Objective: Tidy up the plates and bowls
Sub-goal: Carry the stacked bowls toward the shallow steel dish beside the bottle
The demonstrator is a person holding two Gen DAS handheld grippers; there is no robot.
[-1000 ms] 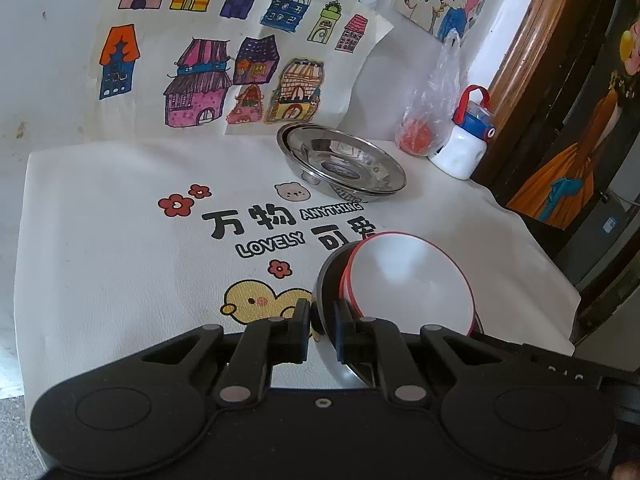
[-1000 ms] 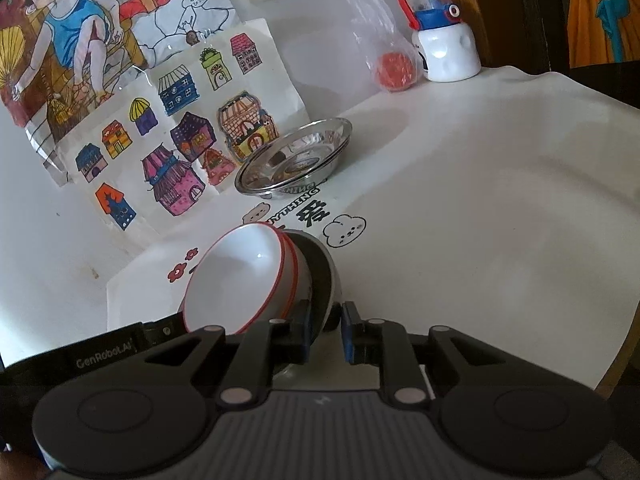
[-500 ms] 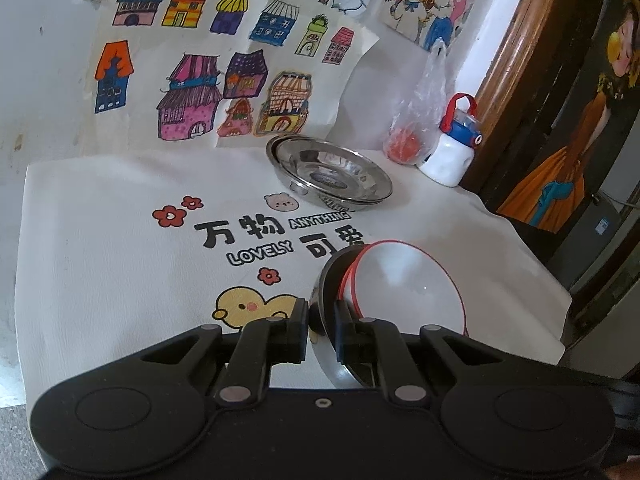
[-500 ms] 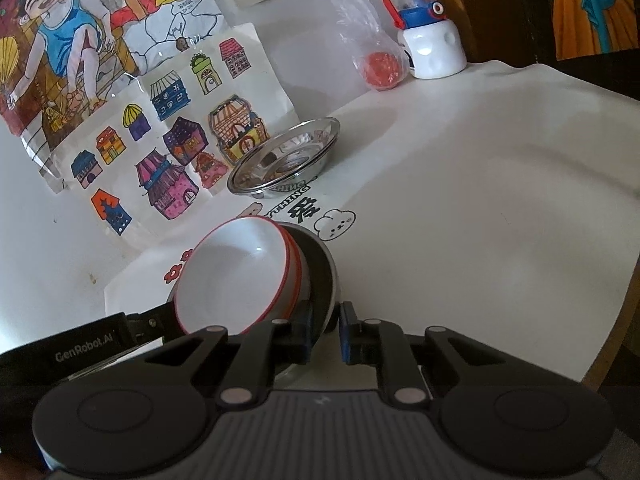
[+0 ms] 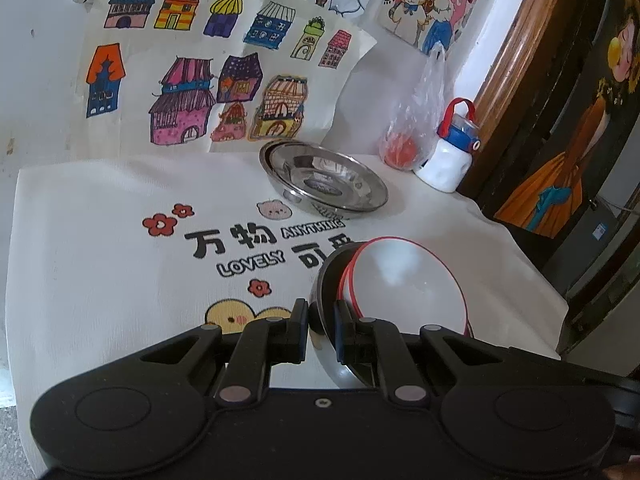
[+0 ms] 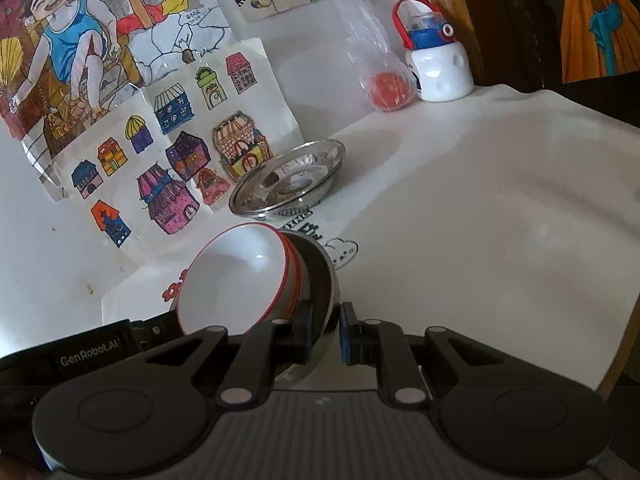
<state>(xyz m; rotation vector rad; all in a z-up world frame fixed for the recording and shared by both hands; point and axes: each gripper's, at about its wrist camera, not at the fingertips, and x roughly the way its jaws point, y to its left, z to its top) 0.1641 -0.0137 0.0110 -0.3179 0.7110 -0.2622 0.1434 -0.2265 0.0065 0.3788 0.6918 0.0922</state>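
A steel bowl (image 5: 324, 328) with white, red-rimmed bowls (image 5: 408, 284) nested inside it hangs tilted over the printed white cloth (image 5: 100, 248). My left gripper (image 5: 322, 320) is shut on the steel bowl's rim at one side. My right gripper (image 6: 326, 320) is shut on the rim of the same steel bowl (image 6: 320, 280) at the opposite side, with the white bowls (image 6: 236, 280) opening toward its left. The left gripper's body (image 6: 92, 352) shows at the lower left of the right wrist view. Stacked steel plates (image 5: 324, 180) (image 6: 288, 178) sit further back near the wall.
A white bottle with a red and blue lid (image 5: 444, 164) (image 6: 438, 72) and a plastic bag holding something red (image 5: 400, 152) (image 6: 386, 92) stand at the back right. Children's drawings (image 5: 192, 92) lean on the wall. The table's edge (image 6: 624, 340) runs down the right.
The right jaws have drawn slightly closer on the steel bowl's rim. The bowls and both hands stay about where they were.
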